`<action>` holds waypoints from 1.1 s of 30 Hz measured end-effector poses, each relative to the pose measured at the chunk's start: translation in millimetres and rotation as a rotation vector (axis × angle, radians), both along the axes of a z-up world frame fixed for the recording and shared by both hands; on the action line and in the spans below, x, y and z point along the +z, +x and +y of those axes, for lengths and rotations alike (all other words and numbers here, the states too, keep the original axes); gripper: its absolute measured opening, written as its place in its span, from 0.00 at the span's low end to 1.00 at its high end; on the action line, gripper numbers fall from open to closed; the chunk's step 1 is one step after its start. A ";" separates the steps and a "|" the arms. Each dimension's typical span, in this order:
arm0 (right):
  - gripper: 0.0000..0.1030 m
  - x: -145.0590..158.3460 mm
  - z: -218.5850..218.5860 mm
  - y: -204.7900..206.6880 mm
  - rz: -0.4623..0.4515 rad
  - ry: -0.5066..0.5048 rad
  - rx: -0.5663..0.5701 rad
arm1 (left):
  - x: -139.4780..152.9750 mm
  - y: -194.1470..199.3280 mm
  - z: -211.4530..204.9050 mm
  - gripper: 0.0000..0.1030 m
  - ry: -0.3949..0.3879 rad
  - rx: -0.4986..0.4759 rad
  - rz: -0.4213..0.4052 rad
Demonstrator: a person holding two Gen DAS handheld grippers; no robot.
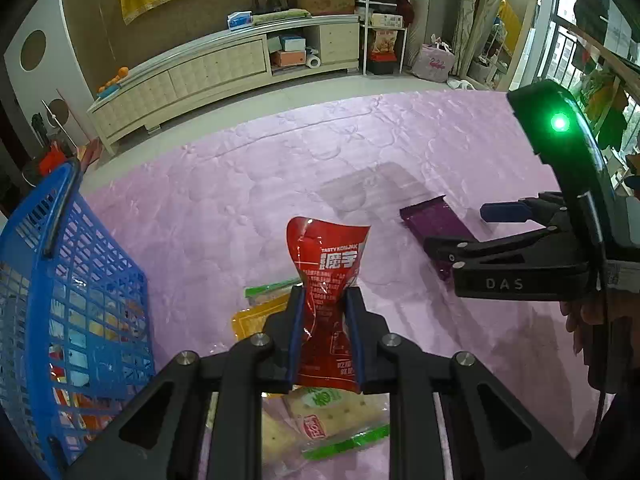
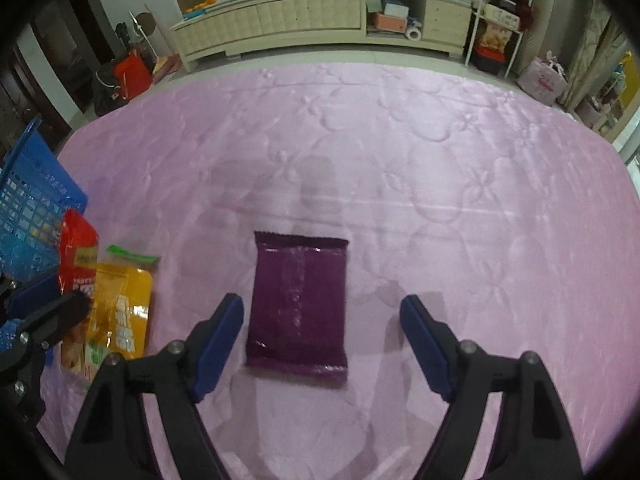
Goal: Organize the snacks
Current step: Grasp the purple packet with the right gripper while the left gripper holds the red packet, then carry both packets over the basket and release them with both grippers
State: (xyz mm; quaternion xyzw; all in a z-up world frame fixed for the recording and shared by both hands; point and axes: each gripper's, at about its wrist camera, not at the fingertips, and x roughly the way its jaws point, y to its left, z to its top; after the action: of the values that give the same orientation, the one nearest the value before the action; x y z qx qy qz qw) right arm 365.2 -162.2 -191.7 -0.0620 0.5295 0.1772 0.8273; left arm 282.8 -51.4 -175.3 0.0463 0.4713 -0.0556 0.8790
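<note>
My left gripper [image 1: 325, 304] is shut on a red konjac snack packet [image 1: 326, 264] and holds it upright above the pink cloth. The packet also shows in the right wrist view [image 2: 78, 252]. Under it lie a yellow snack bag [image 1: 252, 320] and a cracker pack with green ends [image 1: 340, 420]. The blue mesh basket [image 1: 60, 300] stands at the left with snacks inside. My right gripper [image 2: 322, 320] is open, its fingers on either side of a flat purple packet [image 2: 298, 304]. That gripper [image 1: 456, 232] hovers over the purple packet [image 1: 434, 220] in the left wrist view too.
A pink quilted cloth [image 2: 440, 184] covers the surface. The yellow bag [image 2: 124, 308] lies left of the purple packet, near the basket [image 2: 32, 208]. A long cream cabinet [image 2: 320, 20] stands on the floor beyond.
</note>
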 end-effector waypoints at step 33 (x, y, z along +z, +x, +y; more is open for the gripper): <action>0.50 164.4 11.5 -130.7 -0.223 0.119 0.148 | 121.4 -114.0 27.5 0.18 -0.091 0.051 -0.185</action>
State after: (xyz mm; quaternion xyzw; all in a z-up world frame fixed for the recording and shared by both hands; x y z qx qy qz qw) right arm 234.6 -150.7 -27.2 -0.0713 0.4168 0.2608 0.8678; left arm 168.9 -23.9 -53.8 -0.0008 0.3864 -0.0498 0.9210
